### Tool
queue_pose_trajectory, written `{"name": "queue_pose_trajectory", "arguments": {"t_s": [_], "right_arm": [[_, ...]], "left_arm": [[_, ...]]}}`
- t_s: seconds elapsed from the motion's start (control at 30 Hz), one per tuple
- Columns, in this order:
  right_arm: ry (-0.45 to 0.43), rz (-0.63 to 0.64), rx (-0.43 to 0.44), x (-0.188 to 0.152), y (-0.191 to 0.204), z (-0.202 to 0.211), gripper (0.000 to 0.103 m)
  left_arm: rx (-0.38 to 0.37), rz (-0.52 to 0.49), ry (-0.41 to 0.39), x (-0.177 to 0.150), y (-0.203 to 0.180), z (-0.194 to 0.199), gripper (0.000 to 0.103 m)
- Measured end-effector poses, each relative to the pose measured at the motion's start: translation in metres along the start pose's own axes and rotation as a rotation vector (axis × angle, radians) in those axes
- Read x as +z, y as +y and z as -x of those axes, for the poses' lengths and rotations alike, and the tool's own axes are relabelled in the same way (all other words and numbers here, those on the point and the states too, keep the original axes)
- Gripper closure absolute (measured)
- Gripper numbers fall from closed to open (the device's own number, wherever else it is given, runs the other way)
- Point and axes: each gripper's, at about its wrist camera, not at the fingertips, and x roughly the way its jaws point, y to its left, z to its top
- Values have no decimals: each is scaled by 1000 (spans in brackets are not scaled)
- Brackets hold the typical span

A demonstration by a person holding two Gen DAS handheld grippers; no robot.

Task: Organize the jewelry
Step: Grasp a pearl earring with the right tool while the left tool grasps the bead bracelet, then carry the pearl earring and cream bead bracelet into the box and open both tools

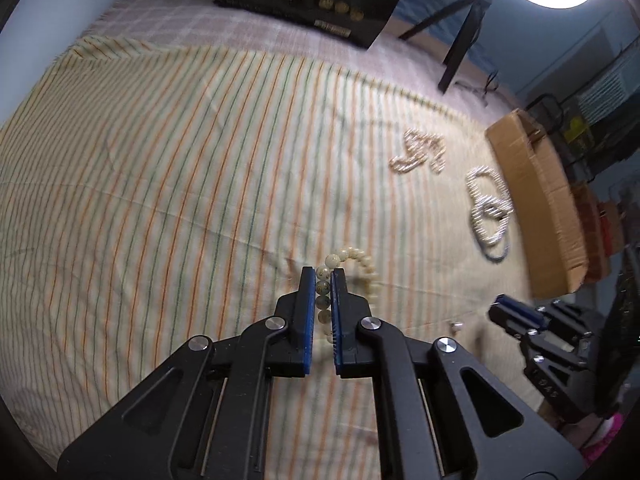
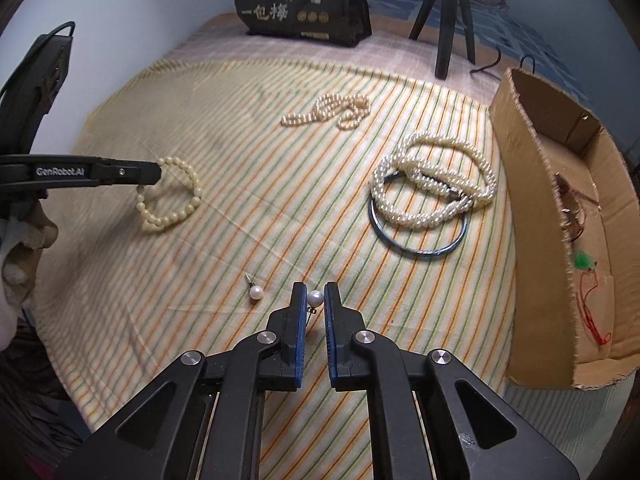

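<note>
Cardboard box (image 2: 532, 216) is seen to the right of the R gripper (image 2: 315, 300), long axis running away from it. Cream bead bracelet (image 1: 362, 266) is pinched between the L gripper (image 1: 322, 276) pads, loop hanging fwd-right. Pearl stud (image 2: 315, 298) is clamped at R gripper tips, post pointing back toward the tool.

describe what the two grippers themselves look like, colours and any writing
Both grippers are matte black plastic with angular linkage arms, round silver pivot bolts and blue ridged pads lining the fingers. Seen from the right wrist view, the left gripper carries white "GenRobot.AI" lettering on its side, with a thin dark cable looping above its body.
</note>
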Motion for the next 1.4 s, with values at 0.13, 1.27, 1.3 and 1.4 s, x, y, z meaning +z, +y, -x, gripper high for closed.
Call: {"name": "queue_pose_trajectory", "arguments": {"t_s": [0.13,1.27,1.3,1.4], "right_arm": [[-25,-5,5,2,0,10,96],[-238,-207,-109,-6,-116,117,96],[-239,-210,-114,-7,-120,118,96],[-240,-227,-125,-9,-133,121,96]], "left_arm": [[-45,-2,-35,-1,-7,17,98],[-291,-255,-134,4,-191,43,98],[-296,-262,-132,4,-196,43,98],[-314,-287,-126,2,-216,39,98]]}}
